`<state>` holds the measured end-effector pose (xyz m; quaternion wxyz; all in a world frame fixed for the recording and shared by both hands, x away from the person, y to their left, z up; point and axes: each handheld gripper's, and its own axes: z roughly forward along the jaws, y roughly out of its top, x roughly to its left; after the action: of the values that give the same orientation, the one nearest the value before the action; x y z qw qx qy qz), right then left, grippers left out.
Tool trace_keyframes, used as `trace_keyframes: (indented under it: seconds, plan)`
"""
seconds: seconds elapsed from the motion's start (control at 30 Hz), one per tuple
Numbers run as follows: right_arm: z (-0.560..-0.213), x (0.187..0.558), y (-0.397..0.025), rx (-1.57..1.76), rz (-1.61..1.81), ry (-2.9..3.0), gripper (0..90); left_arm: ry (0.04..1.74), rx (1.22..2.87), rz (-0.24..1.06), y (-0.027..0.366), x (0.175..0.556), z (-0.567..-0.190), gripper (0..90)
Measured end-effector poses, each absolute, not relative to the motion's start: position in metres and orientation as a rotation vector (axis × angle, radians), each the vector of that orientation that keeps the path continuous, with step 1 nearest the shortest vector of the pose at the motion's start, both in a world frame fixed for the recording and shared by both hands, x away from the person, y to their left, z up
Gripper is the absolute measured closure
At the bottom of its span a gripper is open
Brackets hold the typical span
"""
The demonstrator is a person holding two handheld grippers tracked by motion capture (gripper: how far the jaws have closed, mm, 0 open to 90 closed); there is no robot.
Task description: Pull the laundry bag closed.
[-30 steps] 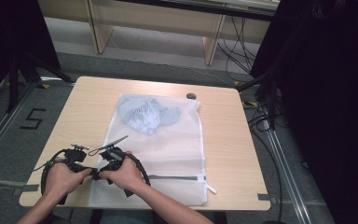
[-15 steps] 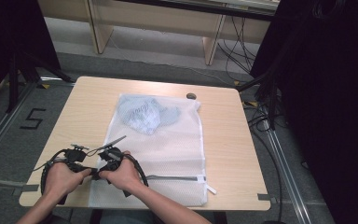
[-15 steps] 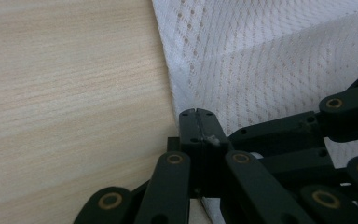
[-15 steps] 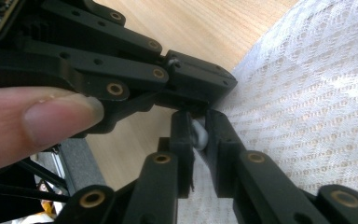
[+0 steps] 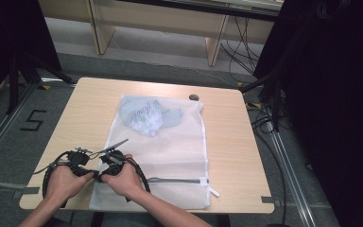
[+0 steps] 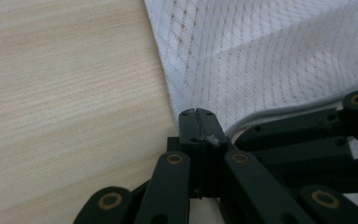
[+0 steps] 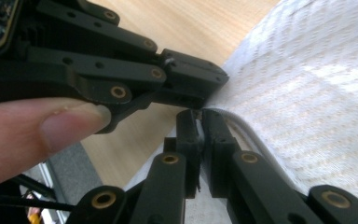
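White mesh bag (image 5: 170, 146) flat in the middle of the table (image 5: 90, 109), zipper end low in the frame. Left gripper (image 5: 86, 166) and right gripper (image 5: 108, 165) side by side at the bag's lower left corner. Both pairs of jaws pinched tight on the bag's edge, tips nearly touching. Blue cloth (image 5: 146, 116) inside, near the top. Same spots as 1 second ago, with hardly any change.

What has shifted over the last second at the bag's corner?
Almost nothing visibly changed. The left tool and right tool stay shut together on the near-left corner of the white mesh bag. The clothes inside and the zipper lie as before.
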<state>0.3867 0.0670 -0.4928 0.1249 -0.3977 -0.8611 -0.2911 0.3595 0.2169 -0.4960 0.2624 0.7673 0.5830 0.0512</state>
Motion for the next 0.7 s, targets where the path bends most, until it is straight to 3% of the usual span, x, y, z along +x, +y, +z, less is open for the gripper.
trace_keyframes:
  seconds: [0.7]
  plan:
    - [-0.4884,0.3818,0.0615,-1.242,-0.869,-2.532,87.1,1.567,2.089,0.117,0.2186,0.3594,-0.4953,90.0]
